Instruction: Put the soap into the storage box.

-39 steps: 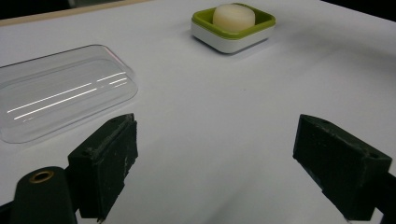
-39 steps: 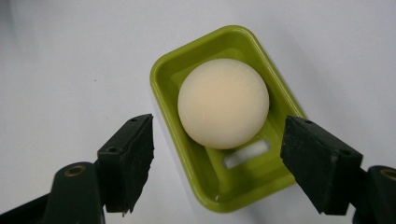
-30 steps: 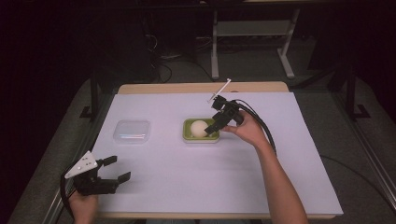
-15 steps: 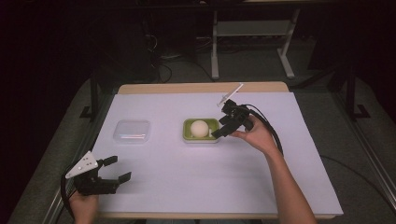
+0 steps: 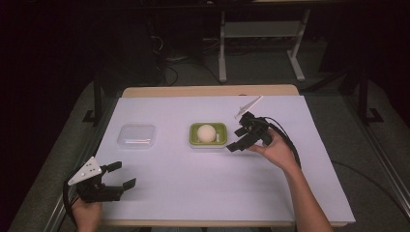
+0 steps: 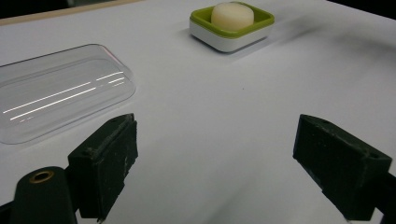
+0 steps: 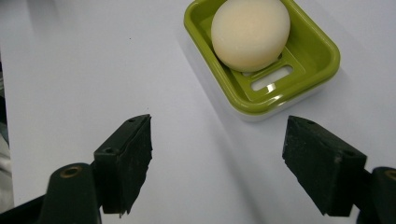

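**Soap sits in its dish, both jaws spread and empty**

On my left, the left hand-held gripper (image 5: 117, 178) rests low at the near left corner of the tabletop (image 5: 193, 193), jaws wide apart with nothing between them. Just beyond it lies the clear plastic lid (image 5: 137, 136), flat on the white surface; in the left gripper view the lid (image 6: 56, 91) looks thin, glossy and light, so I'd expect it to skid if nudged and flex if squeezed hard. I'd take it across the short sides, by the rim

Moving to the middle, the green soap dish (image 5: 195, 138) stands well apart from the lid, and the round cream soap (image 5: 207, 132) sits inside it. From the right gripper view the soap (image 7: 250, 32) rests on the slotted floor of the dish (image 7: 322, 60). I judge it firm but smooth, likely slippery, and light; a grip across its widest part, gentle and level, should hold it. The dish itself seems stiff plastic, easy to pinch by a wall

On the right, the right hand-held gripper (image 5: 238, 139) hovers just beside the dish, jaws open and empty, pointing toward it
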The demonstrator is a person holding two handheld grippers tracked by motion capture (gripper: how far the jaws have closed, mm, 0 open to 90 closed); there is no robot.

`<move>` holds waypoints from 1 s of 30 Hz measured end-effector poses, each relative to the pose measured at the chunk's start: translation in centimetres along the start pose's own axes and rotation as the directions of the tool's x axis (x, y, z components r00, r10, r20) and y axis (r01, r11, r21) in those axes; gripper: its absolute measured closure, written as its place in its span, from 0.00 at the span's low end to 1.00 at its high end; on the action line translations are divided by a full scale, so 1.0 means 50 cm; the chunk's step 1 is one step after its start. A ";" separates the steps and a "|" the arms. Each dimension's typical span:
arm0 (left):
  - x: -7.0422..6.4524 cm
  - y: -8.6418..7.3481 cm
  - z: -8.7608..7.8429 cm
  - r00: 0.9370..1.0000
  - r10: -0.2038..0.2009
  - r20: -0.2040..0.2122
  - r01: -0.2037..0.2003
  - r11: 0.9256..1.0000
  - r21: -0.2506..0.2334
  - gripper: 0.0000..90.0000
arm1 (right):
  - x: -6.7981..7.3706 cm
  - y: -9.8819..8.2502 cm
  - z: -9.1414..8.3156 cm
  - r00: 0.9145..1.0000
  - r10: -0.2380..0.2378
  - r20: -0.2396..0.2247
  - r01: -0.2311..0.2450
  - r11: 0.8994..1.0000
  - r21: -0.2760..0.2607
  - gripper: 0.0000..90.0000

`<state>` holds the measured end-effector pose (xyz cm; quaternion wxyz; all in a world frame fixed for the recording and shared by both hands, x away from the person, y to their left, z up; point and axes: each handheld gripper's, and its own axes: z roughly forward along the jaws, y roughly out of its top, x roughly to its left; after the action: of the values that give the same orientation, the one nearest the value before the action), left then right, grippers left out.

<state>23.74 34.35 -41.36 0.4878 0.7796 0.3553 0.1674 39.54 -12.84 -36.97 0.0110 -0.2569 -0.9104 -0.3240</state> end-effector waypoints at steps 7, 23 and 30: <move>-0.002 0.000 0.002 1.000 -0.005 0.001 0.005 1.000 0.001 0.15 | 0.007 -0.024 -0.016 1.000 0.025 -0.002 -0.025 1.000 -0.010 0.25; -0.001 -0.001 0.001 1.000 0.002 -0.001 -0.002 1.000 0.004 0.15 | 0.044 -0.084 -0.033 1.000 0.016 0.009 -0.016 1.000 -0.004 0.24; -0.003 -0.002 0.002 1.000 -0.008 -0.001 0.008 1.000 0.000 0.15 | 0.062 -0.108 -0.038 1.000 0.005 0.015 -0.005 1.000 -0.003 0.24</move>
<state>23.67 34.20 -41.47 0.4884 0.7781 0.3585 0.1658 33.98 -16.08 -38.07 0.0047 -0.2617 -0.9093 -0.3236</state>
